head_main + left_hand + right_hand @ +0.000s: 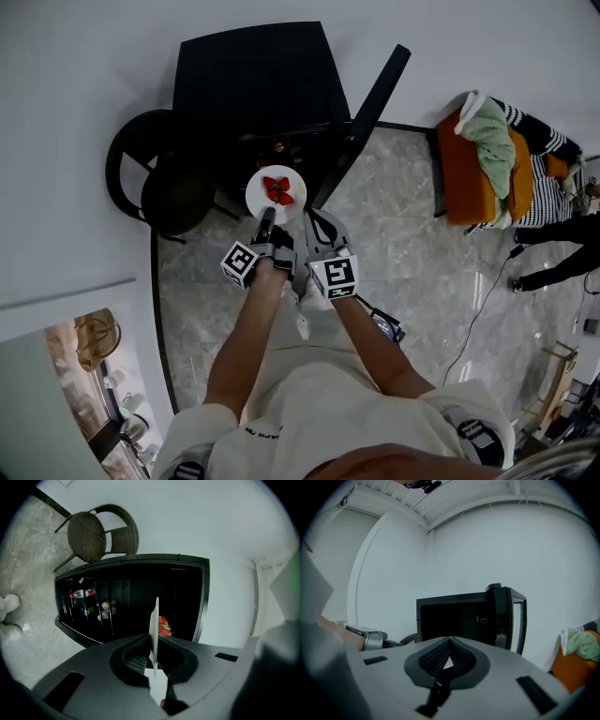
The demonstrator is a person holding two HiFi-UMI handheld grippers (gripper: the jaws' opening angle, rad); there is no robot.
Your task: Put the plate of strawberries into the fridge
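White plate [276, 192] of strawberries [277, 190] hangs in the air just in front of the open black fridge [253, 84]. The left gripper [266, 218] has its fingers clamped on the plate's near rim. The fridge's dark opening lies straight ahead of the far rim, with the door [375, 103] swung clear to the right. The right gripper [323, 232] sits just beside the left, fingers pressed together on nothing. By my judgement the left hand alone pushes the plate forward, kept level.
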